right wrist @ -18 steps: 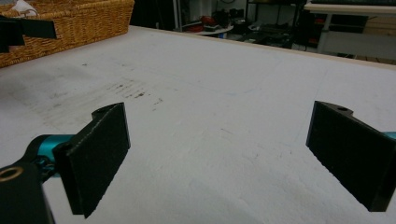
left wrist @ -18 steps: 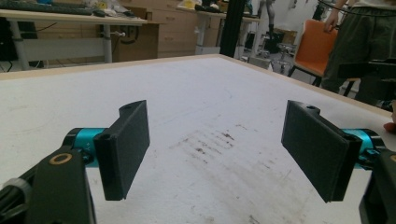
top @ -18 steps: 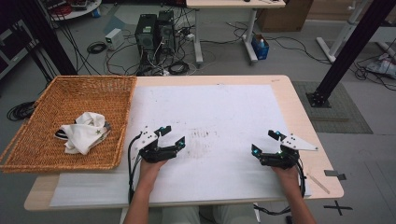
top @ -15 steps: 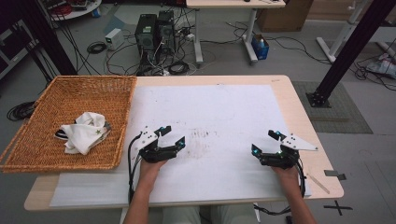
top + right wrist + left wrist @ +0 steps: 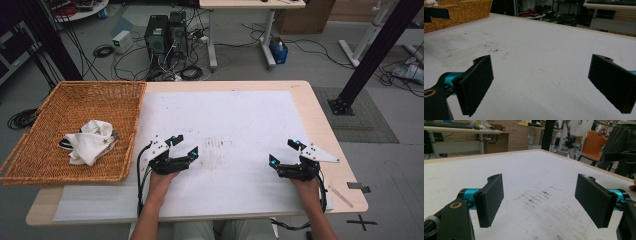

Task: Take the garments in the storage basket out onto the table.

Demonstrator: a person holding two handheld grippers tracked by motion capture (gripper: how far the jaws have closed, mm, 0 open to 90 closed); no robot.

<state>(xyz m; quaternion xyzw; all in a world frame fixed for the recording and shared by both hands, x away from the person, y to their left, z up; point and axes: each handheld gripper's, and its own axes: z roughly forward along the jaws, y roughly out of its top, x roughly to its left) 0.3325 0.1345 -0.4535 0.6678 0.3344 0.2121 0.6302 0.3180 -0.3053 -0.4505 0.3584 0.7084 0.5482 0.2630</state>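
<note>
Two tools gaping, wide bare sheet between, basket left.

A wicker basket sits on the left end of the table, with a crumpled cloth lying in it toward its near right part. A paper sheet covers the table to the right of the basket. The left gripper rests on the sheet just right of the basket's near corner; the right gripper lies well apart, near the sheet's right edge. Smudges mark the sheet between them, closer to the left gripper.
</note>
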